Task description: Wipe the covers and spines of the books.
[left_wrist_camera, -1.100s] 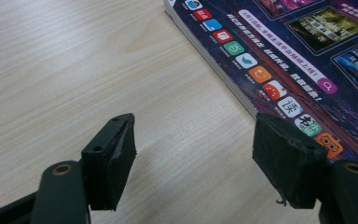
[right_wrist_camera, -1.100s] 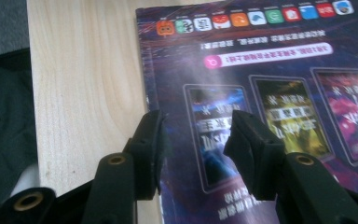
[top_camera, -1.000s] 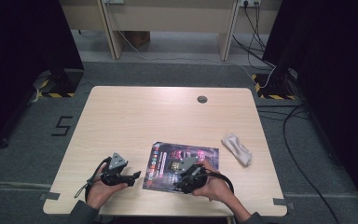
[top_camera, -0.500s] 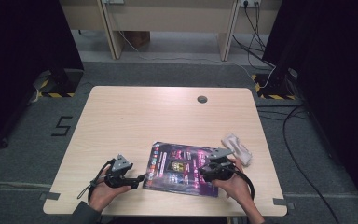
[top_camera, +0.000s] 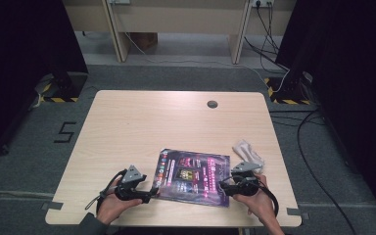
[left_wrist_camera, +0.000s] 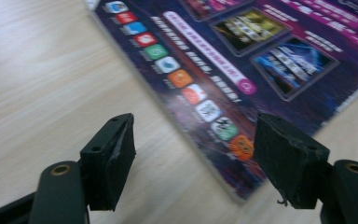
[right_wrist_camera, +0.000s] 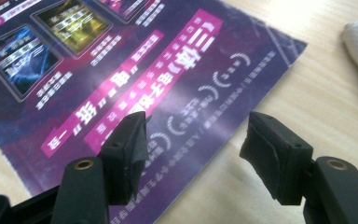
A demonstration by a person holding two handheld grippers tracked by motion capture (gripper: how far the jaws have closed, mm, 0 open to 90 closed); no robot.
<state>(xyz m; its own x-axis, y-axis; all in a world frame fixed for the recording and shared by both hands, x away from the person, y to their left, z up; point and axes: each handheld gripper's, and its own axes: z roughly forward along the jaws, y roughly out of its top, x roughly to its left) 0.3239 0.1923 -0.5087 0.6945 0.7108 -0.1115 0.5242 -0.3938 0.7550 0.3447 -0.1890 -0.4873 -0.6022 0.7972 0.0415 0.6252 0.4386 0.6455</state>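
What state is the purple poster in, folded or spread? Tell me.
Spread. The purple poster lies flat on the table, one printed sheet with its edges showing, between the open left gripper and the open right gripper.

Off to the right, a white cloth [top_camera: 247, 152] lies bunched on the table [top_camera: 147, 127], near its right edge. A dark round hole [top_camera: 212, 104] sits toward the far edge. Beyond the table, cables [top_camera: 269, 29] trail over grey floor, and a "5" [top_camera: 66, 132] is marked at left.
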